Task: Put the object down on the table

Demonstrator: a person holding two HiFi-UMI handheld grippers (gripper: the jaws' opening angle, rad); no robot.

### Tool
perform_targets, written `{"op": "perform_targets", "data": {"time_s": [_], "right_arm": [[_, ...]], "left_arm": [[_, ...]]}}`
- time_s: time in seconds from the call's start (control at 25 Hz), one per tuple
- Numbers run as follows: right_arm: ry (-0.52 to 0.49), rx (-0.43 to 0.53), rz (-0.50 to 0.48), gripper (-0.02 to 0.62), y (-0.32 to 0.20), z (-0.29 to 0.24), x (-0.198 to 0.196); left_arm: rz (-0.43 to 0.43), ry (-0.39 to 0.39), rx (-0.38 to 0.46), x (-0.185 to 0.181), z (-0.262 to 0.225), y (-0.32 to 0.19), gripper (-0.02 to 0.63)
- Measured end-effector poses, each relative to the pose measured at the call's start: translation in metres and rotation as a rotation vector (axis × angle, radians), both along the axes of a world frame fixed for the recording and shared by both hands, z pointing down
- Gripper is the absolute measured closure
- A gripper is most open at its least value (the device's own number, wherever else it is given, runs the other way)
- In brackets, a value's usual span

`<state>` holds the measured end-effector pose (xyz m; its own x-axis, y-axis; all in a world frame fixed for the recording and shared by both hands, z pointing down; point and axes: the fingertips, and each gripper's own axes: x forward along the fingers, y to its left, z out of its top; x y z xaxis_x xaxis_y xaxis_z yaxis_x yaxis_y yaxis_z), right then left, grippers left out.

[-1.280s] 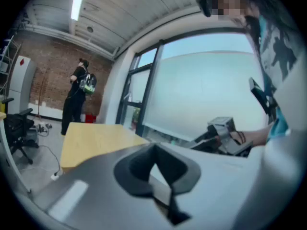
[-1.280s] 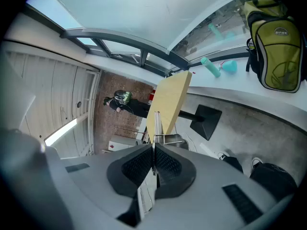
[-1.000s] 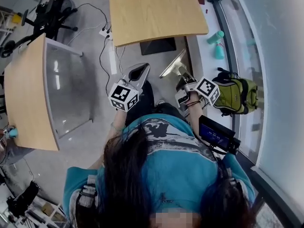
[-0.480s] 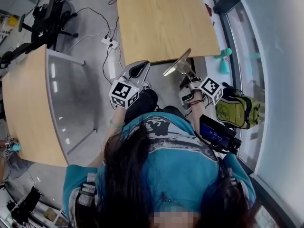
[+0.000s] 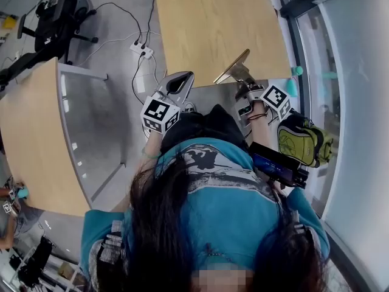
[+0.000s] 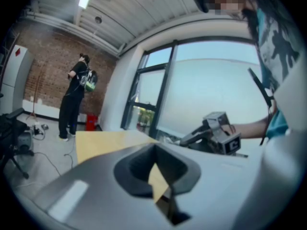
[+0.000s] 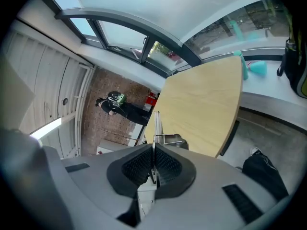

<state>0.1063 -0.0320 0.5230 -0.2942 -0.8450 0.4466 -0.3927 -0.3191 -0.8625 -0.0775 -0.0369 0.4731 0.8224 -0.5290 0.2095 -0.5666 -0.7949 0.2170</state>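
Right gripper (image 7: 153, 164): jaws pressed together, pinching the object (image 7: 169, 140). This is a thin upright strip that comes out of the seam, with a small grey metal part beside it; I cannot tell what it is. In the head view this gripper is held above the near edge of the wooden table (image 5: 213, 23), so the object is in the air and not on the tabletop. Left gripper (image 6: 157, 176): jaws slightly apart, nothing between them, and the tan tabletop shows through the gap. It is rolled to one side and sits level with the right gripper, just short of the same table edge. A green backpack (image 5: 304, 142) lies on the ledge by the window, to the person's right. A second table (image 5: 30, 139) stands well apart on the left.
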Motion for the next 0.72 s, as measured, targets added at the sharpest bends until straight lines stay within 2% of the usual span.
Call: {"op": "perform_targets", "data": {"time_s": [0.36, 0.6, 0.72], "right_arm": [[0.022, -0.014, -0.114, 0.580, -0.104, 0.012, 0.012], [0.041, -0.047, -0.208, 0.580, -0.193, 0.035, 0.023], [0.062, -0.073, -0.253, 0.580, -0.219, 0.050, 0.019]], "left_arm": [[-0.088, 0.015, -0.011, -0.007, 0.000, -0.039, 0.604], [-0.180, 0.022, -0.026, 0.000, 0.003, -0.093, 0.604], [-0.212, 0.020, -0.025, 0.000, 0.001, -0.106, 0.604]]}}
